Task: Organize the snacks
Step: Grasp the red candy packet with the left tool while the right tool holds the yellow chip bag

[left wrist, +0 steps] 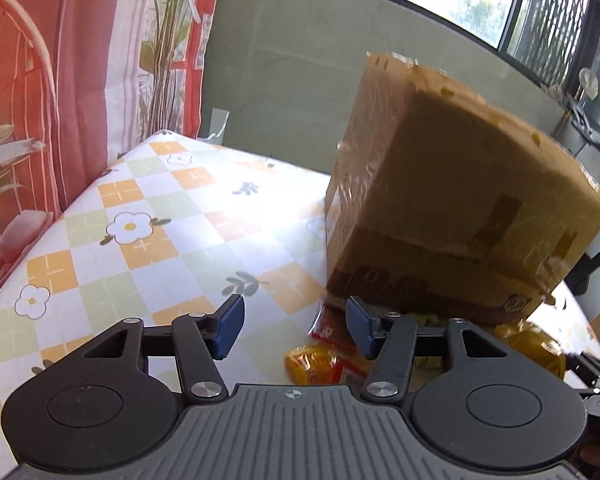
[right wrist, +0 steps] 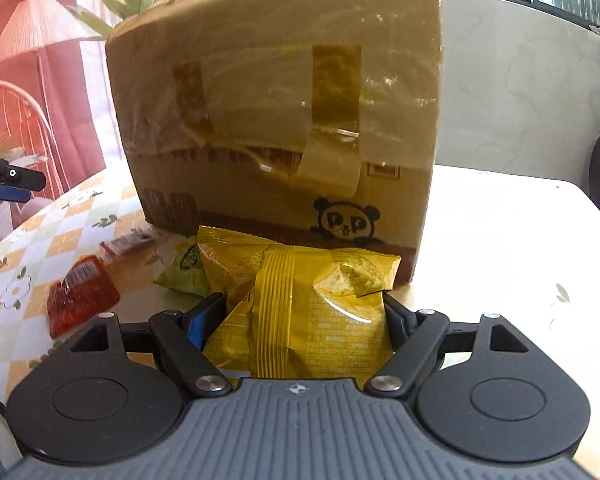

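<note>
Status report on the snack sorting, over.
Right gripper jaws clamped on yellow snack bag. Left gripper jaws open, empty, above orange packet. Cardboard box stands right behind the snacks; green packet loose on table.

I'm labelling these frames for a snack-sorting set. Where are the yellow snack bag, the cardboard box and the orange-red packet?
yellow snack bag (right wrist: 300,312): right wrist view, its ribbed centre seam.
cardboard box (right wrist: 260,92): right wrist view, its taped front face.
orange-red packet (right wrist: 82,294): right wrist view, middle of the wrapper.
</note>
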{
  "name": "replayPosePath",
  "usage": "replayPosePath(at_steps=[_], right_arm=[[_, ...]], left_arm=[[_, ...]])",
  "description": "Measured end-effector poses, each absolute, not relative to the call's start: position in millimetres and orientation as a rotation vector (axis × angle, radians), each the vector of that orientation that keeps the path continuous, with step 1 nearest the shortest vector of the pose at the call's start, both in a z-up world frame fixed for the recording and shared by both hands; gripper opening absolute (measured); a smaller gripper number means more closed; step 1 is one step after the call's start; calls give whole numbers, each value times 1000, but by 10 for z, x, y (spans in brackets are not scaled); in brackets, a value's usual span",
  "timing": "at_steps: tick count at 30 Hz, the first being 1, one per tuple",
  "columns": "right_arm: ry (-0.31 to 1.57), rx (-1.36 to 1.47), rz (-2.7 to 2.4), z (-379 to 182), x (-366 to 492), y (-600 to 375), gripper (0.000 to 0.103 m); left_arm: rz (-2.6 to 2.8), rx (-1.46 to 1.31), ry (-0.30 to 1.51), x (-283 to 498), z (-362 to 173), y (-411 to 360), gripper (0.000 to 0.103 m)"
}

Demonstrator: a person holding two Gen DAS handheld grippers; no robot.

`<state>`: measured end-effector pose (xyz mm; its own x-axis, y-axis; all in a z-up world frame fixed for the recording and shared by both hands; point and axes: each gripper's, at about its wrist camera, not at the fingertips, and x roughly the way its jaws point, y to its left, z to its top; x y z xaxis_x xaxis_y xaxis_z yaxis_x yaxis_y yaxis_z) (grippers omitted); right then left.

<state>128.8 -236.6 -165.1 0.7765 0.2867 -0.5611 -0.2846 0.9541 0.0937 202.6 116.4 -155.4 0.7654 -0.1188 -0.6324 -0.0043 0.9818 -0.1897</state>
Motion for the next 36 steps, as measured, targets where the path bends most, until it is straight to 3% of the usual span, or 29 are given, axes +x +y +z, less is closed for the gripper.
replayPosePath(at_steps=[4, 10, 14, 32, 35, 36], right_arm=[[582, 14, 305, -1699, 1248, -2386, 81], [549, 28, 297, -1753, 1193, -2372, 81], [549, 52, 305, -1759, 1215, -2409, 81], [552, 101, 317, -1778, 1217, -2476, 82], [553, 103, 315, -1780, 1219, -2470, 82], [553, 104, 315, -1780, 1217, -2469, 82]], left_arm=[[-79, -185, 734, 2033, -1623, 1117, 53], [-110, -139, 753, 2114, -1680, 974, 53], [-165, -52, 768, 2292, -1797, 793, 62], [-187, 121, 873, 2789, -2226, 499, 61], [-185, 118, 870, 2798, -2222, 527, 57], [-182, 118, 867, 2796, -2220, 547, 50]])
